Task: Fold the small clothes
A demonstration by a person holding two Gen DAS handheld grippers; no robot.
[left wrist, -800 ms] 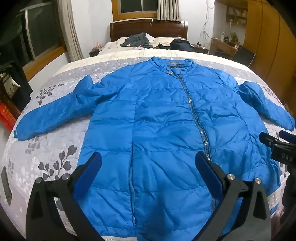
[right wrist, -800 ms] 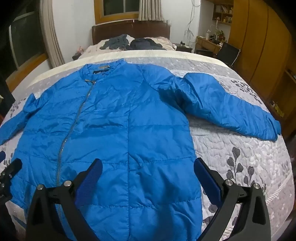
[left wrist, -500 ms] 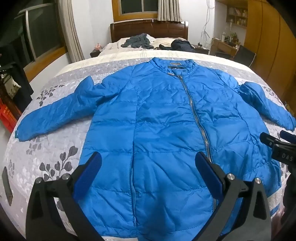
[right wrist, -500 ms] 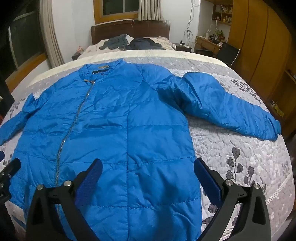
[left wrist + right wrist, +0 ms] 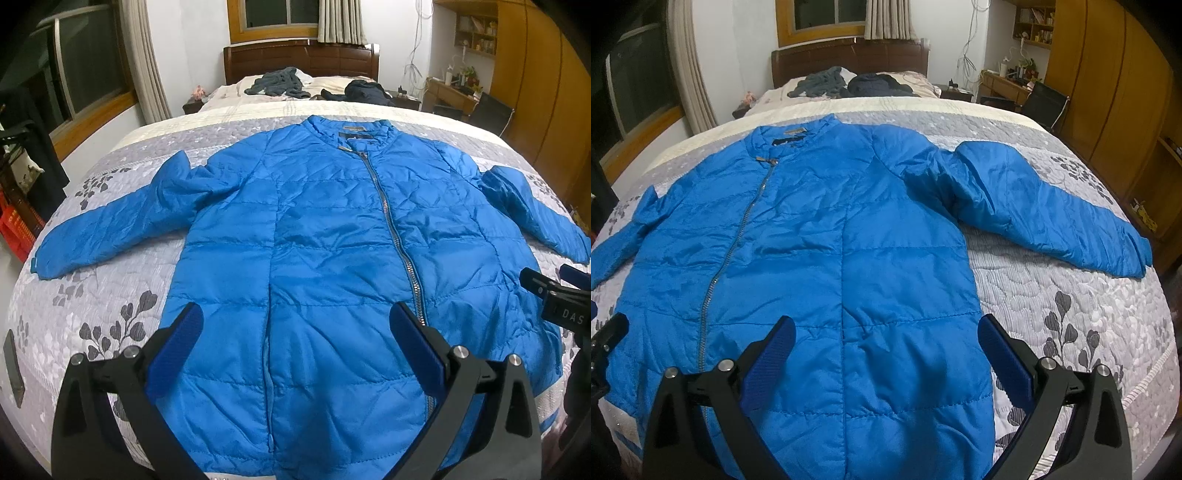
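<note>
Blue puffer jacket (image 5: 332, 258) lay flat, front up, on the bed (image 5: 92, 295), collar toward the headboard (image 5: 301, 59), hem at the near edge. It was zipped; the zip (image 5: 391, 229) ran from the collar down to the hem. Both sleeves were spread out to the sides: the left sleeve (image 5: 110, 229) angled down toward the bed's left edge, the right sleeve (image 5: 1052, 214) lay out over the grey quilt (image 5: 1071, 314) with its leaf pattern. Fabric was creased, quilted in bands.

Left gripper (image 5: 295, 347) hovered above the jacket's lower half, jaws wide apart, nothing between them. Its blue pads (image 5: 177, 347) framed the hem area left of the zip; whether they touched the fabric could not be told. Right gripper (image 5: 886, 350) was also spread wide and empty, over the jacket's lower right part, its right finger sitting over the quilt just beside the jacket's edge. Each gripper's tip showed at the edge of the other's view, so the two were side by side near the hem.

Dark clothes (image 5: 280, 83) were piled at the far end by the headboard. A window (image 5: 280, 14) with curtains was above it. Wooden wardrobe (image 5: 1108, 92) stood to the right, a desk (image 5: 447, 92) with clutter beside it. A dark flat object (image 5: 13, 365) lay on the quilt near the left edge; too small to identify.
</note>
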